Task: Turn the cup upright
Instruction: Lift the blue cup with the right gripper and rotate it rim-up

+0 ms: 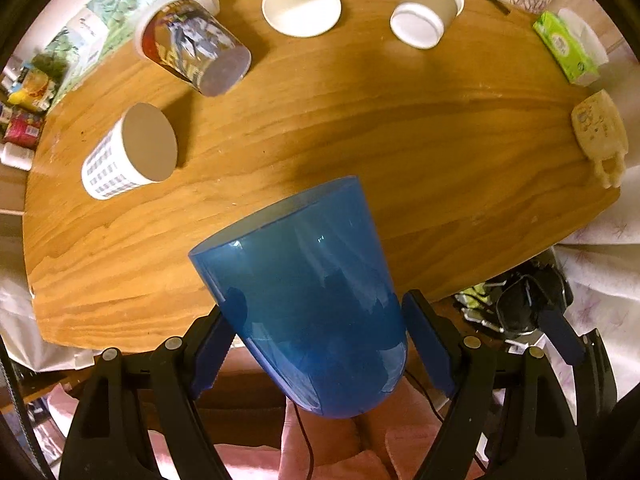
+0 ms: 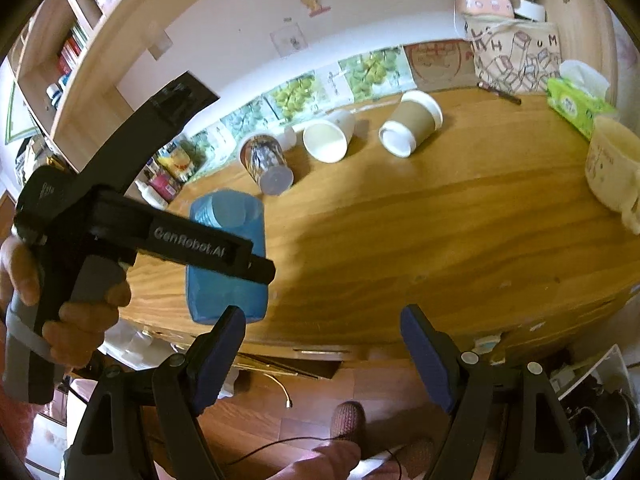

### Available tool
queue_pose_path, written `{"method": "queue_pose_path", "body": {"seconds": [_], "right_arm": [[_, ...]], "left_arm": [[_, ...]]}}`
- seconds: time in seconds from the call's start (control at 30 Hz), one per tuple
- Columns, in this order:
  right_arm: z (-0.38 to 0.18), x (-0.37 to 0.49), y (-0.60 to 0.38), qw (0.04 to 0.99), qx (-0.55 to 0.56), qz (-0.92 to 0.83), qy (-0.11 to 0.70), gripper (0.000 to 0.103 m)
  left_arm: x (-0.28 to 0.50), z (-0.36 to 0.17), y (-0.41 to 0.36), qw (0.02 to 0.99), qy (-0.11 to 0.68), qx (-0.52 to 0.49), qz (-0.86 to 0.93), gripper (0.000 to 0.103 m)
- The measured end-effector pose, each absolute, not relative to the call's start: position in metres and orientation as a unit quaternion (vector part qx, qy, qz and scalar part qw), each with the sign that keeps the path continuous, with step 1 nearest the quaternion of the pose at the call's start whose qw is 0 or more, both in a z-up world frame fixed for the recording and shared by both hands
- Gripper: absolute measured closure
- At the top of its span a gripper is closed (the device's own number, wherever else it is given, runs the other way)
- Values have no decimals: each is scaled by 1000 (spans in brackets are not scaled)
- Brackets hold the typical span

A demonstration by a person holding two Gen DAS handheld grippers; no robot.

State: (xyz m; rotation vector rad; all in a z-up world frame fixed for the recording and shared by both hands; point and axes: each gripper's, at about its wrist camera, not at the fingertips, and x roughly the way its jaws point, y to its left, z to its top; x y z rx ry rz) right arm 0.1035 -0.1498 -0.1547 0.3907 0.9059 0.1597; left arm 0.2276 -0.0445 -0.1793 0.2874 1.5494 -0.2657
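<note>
Left wrist view: the left gripper [image 1: 320,344] jaws grasp a glossy blue cup [image 1: 308,300], tilted over the bench's [image 1: 400,140] near edge; its base hides the contact.

Right wrist view: the cup is blurred, partly hidden; the right gripper [image 2: 322,354] jaws are released.

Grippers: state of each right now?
Left gripper: cannot tell whether it clamps the blue cup between its fingers.
Right gripper: open, holding nothing.

Wood table [image 1: 360,128] w/ green tissue box [image 1: 566,46], cream mug [image 1: 598,134], patterned bag [image 2: 516,60].
</note>
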Motion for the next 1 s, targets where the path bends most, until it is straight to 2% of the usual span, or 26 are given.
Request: {"method": "queue_pose_path", "body": {"seconds": [0.53, 1.0], "right_arm": [[-167, 114, -142, 866, 194, 50, 459, 22], [-169, 115, -140, 863, 183, 53, 467, 22]], "left_arm": [[248, -206, -48, 675, 709, 138, -147, 18], [253, -210, -38, 675, 715, 103, -147, 18]]}}
